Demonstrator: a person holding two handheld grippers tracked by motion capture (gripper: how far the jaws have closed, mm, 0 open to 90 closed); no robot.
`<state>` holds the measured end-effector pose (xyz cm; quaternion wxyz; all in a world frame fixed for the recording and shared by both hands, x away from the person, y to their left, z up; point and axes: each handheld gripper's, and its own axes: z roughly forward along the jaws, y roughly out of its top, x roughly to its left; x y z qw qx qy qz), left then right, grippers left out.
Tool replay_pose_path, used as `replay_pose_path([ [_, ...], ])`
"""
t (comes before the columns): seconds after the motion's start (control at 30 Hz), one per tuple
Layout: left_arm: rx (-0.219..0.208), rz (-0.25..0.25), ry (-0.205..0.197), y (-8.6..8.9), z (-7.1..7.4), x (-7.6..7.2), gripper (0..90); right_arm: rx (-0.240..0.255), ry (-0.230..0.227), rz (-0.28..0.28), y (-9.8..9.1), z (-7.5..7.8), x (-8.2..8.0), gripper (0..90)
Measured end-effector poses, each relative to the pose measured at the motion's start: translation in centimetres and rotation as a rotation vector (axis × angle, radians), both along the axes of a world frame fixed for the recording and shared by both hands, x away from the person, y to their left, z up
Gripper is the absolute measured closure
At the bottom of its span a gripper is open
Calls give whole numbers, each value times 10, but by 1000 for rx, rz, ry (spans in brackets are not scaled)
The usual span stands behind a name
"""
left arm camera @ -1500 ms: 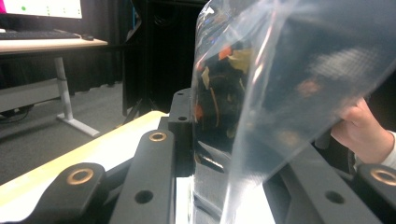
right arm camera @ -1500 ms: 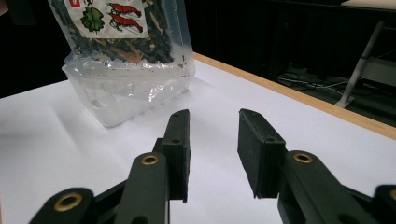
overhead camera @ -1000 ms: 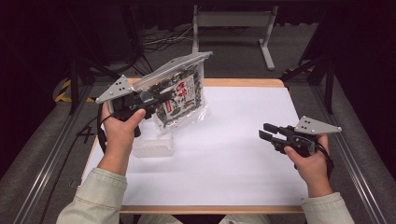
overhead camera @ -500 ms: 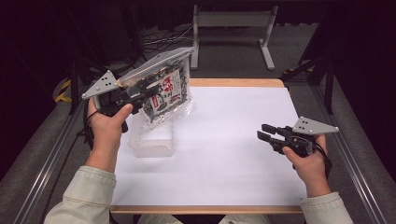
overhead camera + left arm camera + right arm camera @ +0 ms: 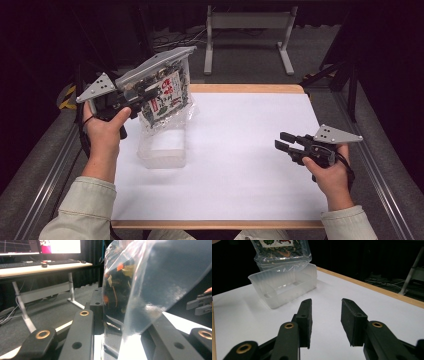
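One bag (image 5: 167, 95) pinched in left jaws | right jaws parted, empty, well apart

A white tabletop (image 5: 240, 150) with a wooden edge stands on grey carpet floor (image 5: 240, 65); behind, a grey desk frame (image 5: 247, 22) in darkness.

White table (image 5: 250, 165) (clear plastic tub (image 5: 162, 150) on it)

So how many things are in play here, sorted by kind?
Clear bags of dried food: 1, the bag held up by the left gripper.
Clear plastic tubs: 1, the tub on the table.
Grippers: 2, counting the right gripper, which holds nothing.
Total: 4
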<state>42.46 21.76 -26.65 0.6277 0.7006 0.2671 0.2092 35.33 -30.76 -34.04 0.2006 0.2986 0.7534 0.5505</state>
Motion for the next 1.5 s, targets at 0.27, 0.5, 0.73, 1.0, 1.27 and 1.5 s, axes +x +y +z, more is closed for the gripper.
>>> replay_pose_path([
  [0.27, -6, 29, 7, 7, -5, 3, 718, 45, -5, -4, 1, -1, 1, 483],
  [0.5, 8, 45, 1, 9, -13, 6, 718, 50, -31, -20, 0, -2, 3, 399],
  [0.73, 5, 61, 2, 13, -24, 10, 718, 56, -23, -20, 0, -4, 3, 392],
  [1.0, -10, 69, 19, 16, -39, 15, 718, 56, -17, -15, 1, -6, 4, 388],
  [1.27, 7, 63, 40, 15, -49, 18, 718, 61, -15, -17, 1, -6, 4, 380],
  [1.5, 4, 68, 60, 16, -58, 19, 717, 74, -11, -9, 1, -7, 4, 374],
])
